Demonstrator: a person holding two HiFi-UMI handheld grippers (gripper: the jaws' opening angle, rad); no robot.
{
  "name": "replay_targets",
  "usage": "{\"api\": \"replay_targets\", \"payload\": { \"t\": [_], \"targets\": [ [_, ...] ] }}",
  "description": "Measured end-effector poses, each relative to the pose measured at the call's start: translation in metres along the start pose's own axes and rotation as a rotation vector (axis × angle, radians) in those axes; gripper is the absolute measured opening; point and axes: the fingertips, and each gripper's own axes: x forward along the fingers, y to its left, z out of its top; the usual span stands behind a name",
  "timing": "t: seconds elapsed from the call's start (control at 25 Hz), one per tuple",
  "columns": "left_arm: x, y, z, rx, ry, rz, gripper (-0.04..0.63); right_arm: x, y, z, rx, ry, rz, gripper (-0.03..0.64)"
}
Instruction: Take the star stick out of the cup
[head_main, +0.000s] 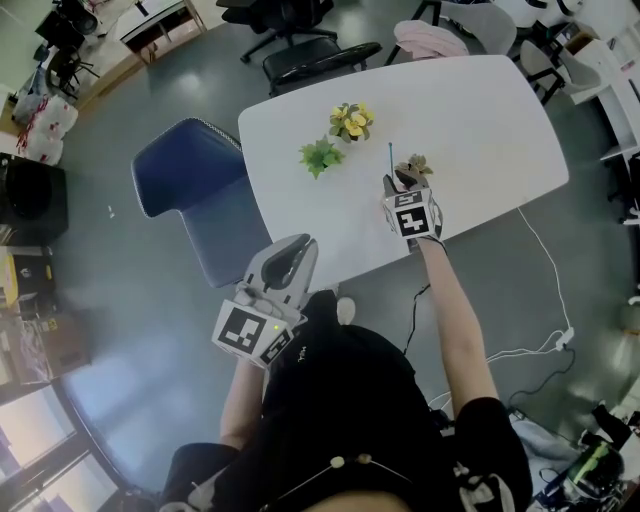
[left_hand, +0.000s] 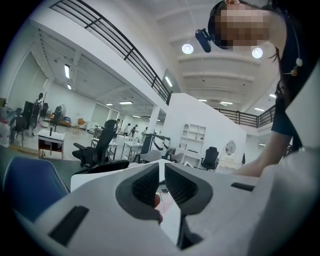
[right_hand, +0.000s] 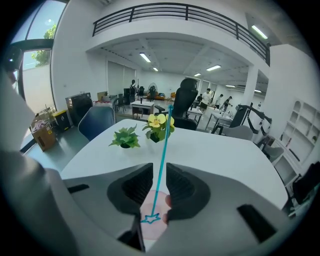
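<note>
The star stick (right_hand: 163, 150) is a thin teal rod with a star outline at its low end. That star end lies in a pink cup (right_hand: 148, 207) on the white table (head_main: 490, 110), and the rod leans up and away. My right gripper (right_hand: 160, 170) hangs over the cup with its jaws on either side of the rod, open and not pressing it. In the head view the stick (head_main: 390, 157) pokes out just past the right gripper (head_main: 404, 181). My left gripper (head_main: 292, 250) is held off the table near the person's body, its jaws (left_hand: 161, 167) shut on nothing.
A small green plant (head_main: 320, 156) and a pot of yellow flowers (head_main: 351, 121) stand on the table beyond the cup. A blue chair (head_main: 190, 180) is at the table's left edge, a black chair (head_main: 310, 55) at the far side. Cables run across the floor at the right.
</note>
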Motion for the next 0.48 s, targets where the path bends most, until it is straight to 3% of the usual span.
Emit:
{"api": "replay_targets", "payload": {
  "t": [0.16, 0.48],
  "targets": [
    [0.001, 0.004, 0.001, -0.005, 0.003, 0.01, 0.023, 0.001, -0.005, 0.005, -0.004, 0.006, -0.041, 0.037],
    [0.007, 0.008, -0.001, 0.004, 0.002, 0.012, 0.023, -0.014, -0.014, 0.013, 0.056, -0.096, -0.062, 0.022]
  ]
}}
